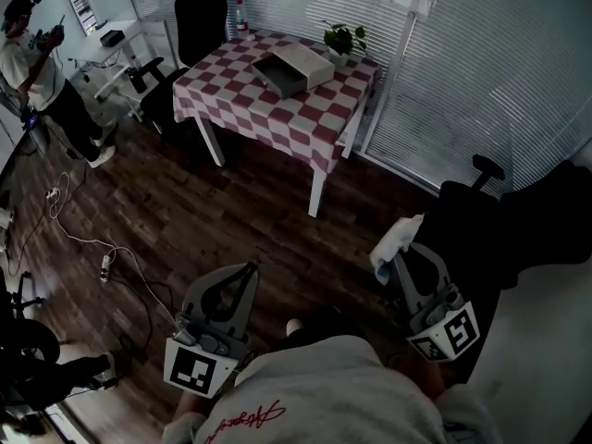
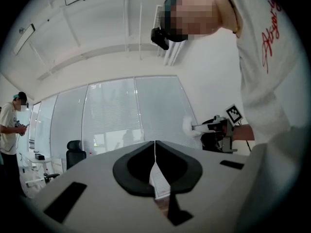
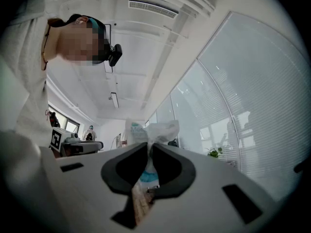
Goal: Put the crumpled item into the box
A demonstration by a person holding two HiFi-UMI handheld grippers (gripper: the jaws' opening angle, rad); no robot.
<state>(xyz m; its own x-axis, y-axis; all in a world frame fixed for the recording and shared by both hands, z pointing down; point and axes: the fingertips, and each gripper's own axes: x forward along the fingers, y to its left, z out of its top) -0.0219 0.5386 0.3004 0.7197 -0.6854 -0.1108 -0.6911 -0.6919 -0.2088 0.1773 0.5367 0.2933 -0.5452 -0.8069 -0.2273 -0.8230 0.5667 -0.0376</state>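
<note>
Carrying the crumpled item (image 3: 156, 129) over to the box (image 1: 294, 70) looks like your step in hand. To do it well, hold a firm squeeze, walk up to the table (image 1: 242, 100), and let go only once the jaws are above the box's open top, since something this light could drift wide.

Your right gripper (image 3: 149, 147) has its jaws pressed almost together on the item, a white wad with some blue in it that bulges out past the tips. Your left gripper (image 2: 155, 147) has its jaws fully together with nothing between them.

Further out, both grippers hang low in front of you over dark wood floor. The box sits well apart from you on the checked tablecloth, near a small plant (image 1: 344, 37).
</note>
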